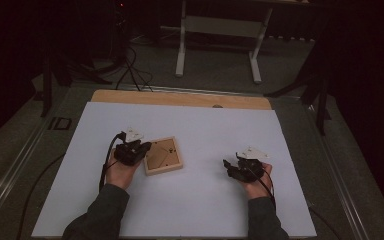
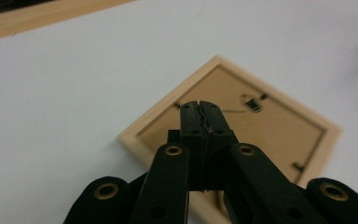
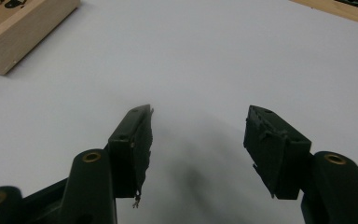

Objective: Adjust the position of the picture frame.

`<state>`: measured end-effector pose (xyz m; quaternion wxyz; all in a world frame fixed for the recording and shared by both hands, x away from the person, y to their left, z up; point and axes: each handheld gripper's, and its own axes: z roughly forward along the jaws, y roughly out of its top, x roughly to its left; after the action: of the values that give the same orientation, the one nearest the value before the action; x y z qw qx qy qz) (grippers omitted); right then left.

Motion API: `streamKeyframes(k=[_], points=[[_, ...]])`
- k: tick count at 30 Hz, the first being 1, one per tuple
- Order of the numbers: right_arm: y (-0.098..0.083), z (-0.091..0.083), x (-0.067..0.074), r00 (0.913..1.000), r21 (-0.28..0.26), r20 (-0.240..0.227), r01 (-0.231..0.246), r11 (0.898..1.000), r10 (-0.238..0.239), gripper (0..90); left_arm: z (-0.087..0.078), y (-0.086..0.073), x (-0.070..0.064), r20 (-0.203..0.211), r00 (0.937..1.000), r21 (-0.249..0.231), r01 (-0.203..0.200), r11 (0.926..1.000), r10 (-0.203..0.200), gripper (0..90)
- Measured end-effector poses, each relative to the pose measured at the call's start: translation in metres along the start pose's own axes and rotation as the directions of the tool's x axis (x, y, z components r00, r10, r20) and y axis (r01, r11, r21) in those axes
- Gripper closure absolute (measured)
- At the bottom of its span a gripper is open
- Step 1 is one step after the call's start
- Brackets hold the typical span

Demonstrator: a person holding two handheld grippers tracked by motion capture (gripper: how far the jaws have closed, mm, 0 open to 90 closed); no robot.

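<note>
Picture frame (image 1: 163, 155) lies back-side up on the white sheet (image 1: 200, 200) that covers the table, a little left of the middle, turned slightly askew; its pale wooden border surrounds a brown backing board with small metal clips (image 2: 251, 103) at the edges. The left gripper (image 1: 141, 148) hangs just over the frame's near-left part, its jaws pressed together with nothing between them, the tips aimed down at the backing board close to one of the clips; whether the tips actually touch the board I cannot tell. This looks like the step of working the back of the frame, most likely turning a clip aside with the closed tips so the board can come free. The next move would call for a small, precise nudge on the clip without skidding the frame across the smooth sheet. The right gripper (image 1: 230, 169) sits well apart on the right side of the sheet, low and level, pointing leftwards toward the frame, its jaws spread wide and empty. It could steady the frame's border if that hand came across. Both forearms come in from the near edge, sleeves dark, wrists relaxed, hands cupped under the gripper bodies.
</note>
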<state>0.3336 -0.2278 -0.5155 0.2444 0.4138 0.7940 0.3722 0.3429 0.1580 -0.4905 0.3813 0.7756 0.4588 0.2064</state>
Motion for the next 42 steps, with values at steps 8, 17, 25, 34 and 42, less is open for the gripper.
streamKeyframes(k=[8,17,25,34,42], points=[[0.000,-0.001,-0.001,1.0000,0.000,0.001,0.000,1.000,0.000,41.2,0.009,-0.010,0.014,-0.047,0.9981,0.052,0.043,0.9978,-0.040,89.5],[-0.001,-0.001,-0.002,1.0000,0.000,0.004,-0.003,1.000,0.003,41.3,0.013,-0.022,0.026,-0.059,0.9958,0.092,0.076,0.9929,-0.071,89.5],[0.000,-0.002,-0.002,1.0000,-0.003,0.003,-0.002,1.000,0.002,41.4,0.015,-0.031,0.023,-0.033,0.9979,0.107,0.059,0.9925,-0.056,89.5],[0.000,-0.001,0.003,0.9999,0.000,-0.003,0.010,1.000,-0.010,44.2,0.018,-0.037,0.019,-0.027,0.9976,0.095,0.066,0.9933,-0.064,89.5],[0.004,0.000,0.009,0.9999,-0.018,-0.013,-0.004,1.000,0.003,60.2,0.025,-0.035,0.010,-0.009,0.9993,0.097,0.038,0.9946,-0.037,89.5]])
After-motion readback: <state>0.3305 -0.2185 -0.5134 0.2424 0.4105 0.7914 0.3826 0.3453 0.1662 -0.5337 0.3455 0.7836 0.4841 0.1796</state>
